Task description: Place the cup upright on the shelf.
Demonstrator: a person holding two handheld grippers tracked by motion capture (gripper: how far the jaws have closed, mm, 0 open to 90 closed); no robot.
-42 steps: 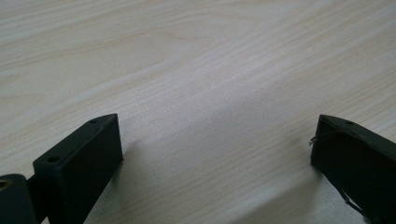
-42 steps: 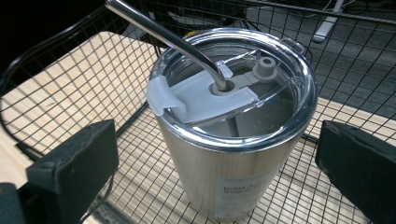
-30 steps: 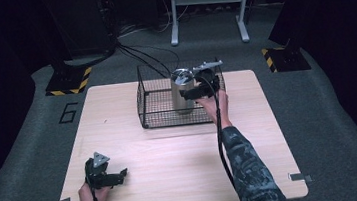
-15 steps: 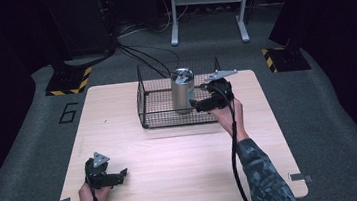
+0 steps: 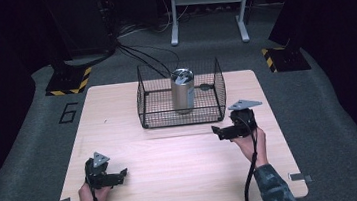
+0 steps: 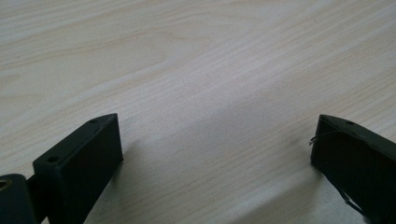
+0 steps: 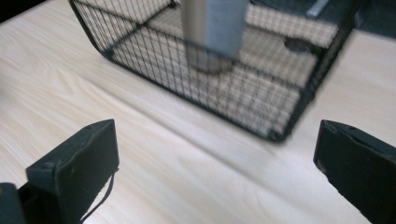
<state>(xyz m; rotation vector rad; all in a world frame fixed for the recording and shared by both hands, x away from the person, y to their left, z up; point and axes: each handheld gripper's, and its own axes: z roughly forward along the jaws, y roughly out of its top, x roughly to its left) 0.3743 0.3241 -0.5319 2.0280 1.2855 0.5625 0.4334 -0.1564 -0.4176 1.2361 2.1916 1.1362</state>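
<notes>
- Can [image 5: 182, 90] — a silver metal one — stands upright inside the black wire basket [image 5: 147, 96], near the middle of its floor, with nothing holding it.
- A second ago my right gripper [image 5: 221, 131] was at the can's top inside the basket; half a second ago it was already backing off past the basket's right wall, and now it sits out on the table [image 5: 184, 175], just off the basket's near right corner.
- From that I judge the placing done: the can has been let go and has stayed on its base where it was set.
- In the right gripper view the jaws stand wide apart with nothing between them; past them I see the basket's mesh wall and the lower part of the can [image 7: 214, 28], a little blurred — the hand may be in motion.
- My left gripper [image 5: 119, 176] has not moved across the three high views; it lies at the table's near left corner, well apart from the basket.
- Its own view shows the jaws spread wide over bare wood, gripping nothing.
- Next, I'd say, is simply bringing the right hand home; the one risk is its trailing cable catching the basket's rim.
</notes>
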